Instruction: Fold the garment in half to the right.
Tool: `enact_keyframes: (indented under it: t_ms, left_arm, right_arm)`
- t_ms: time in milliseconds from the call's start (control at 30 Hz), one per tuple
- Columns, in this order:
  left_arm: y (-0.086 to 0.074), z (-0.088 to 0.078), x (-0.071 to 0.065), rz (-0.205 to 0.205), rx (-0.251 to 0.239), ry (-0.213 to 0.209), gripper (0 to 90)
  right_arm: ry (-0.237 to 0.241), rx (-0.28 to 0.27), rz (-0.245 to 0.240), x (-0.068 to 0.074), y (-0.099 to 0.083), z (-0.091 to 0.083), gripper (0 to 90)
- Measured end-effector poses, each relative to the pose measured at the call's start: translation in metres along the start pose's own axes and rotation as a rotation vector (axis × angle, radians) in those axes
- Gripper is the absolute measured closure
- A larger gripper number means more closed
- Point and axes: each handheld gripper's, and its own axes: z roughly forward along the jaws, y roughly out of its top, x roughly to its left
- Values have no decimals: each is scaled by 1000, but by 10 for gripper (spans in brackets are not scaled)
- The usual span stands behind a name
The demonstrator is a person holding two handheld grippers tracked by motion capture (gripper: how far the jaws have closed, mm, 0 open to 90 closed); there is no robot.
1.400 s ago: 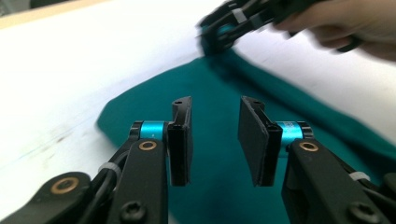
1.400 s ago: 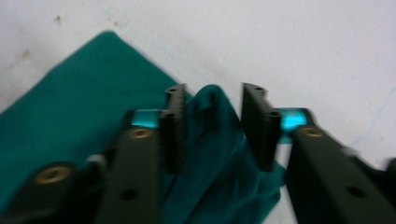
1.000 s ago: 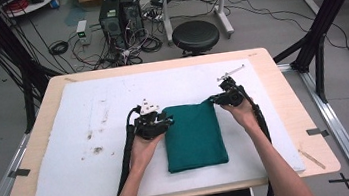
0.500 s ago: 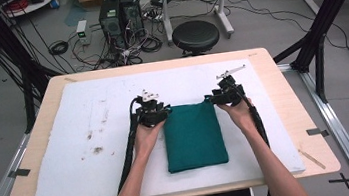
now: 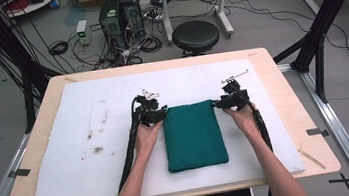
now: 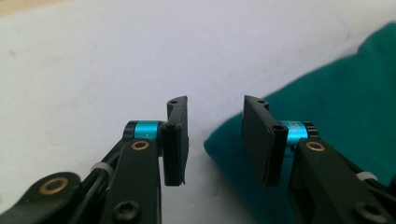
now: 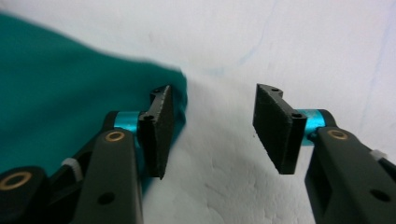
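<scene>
Folded green cloth (image 5: 194, 135) lies flat on the white mat (image 5: 82, 144), roughly at the middle of the wooden table (image 5: 279, 65). It is a neat rectangle, long side running toward the person, near edge well short of the mat's front edge.

Left gripper (image 5: 157, 115) sits at the cloth's far left corner, held in the left hand (image 5: 147, 136). In the left gripper view (image 6: 215, 135) the jaws stand apart and have just been opening. The rounded corner of the cloth (image 6: 327, 107) reaches into the lower part of the gap and runs behind the right-hand jaw; the pads do not press on it. White mat shows between the jaw tips.

Right gripper (image 5: 223, 103) sits at the cloth's far right corner, held in the right hand (image 5: 243, 117). In the right gripper view (image 7: 212, 126) the jaws stand apart and have just been opening. The cloth (image 7: 60, 93) lies to the left, its edge passing behind the left-hand jaw; the gap between the pads holds only bare mat. No grip on the cloth.

Both forearms come in from the near edge of the table, one on each side of the cloth. Brown stains (image 5: 95, 143) mark the mat to the left of the left hand, well apart from the cloth.
</scene>
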Motion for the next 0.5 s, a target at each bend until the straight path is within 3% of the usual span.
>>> enact_keyframes:
  t_ms: [67, 167, 233, 333, 500]
  left_arm:
    - [1, -1, 3, -17, -23, 3, 628]
    - [-2, 7, 6, -26, 16, -23, 628]
    - [-5, 12, 6, -13, 56, -32, 615]
    - [-7, 15, 4, 4, 72, -10, 607]
    - [-7, 14, 4, 4, 77, 22, 591]
  right_arm:
    - [-2, -57, -1, 4, 4, -6, 464]
    - [18, -80, -8, 11, 10, -2, 435]
    - [11, -47, -25, 15, 11, 7, 446]
    - [-28, 36, -46, 15, 6, 17, 458]
    - [-8, 42, -3, 8, 0, 18, 454]
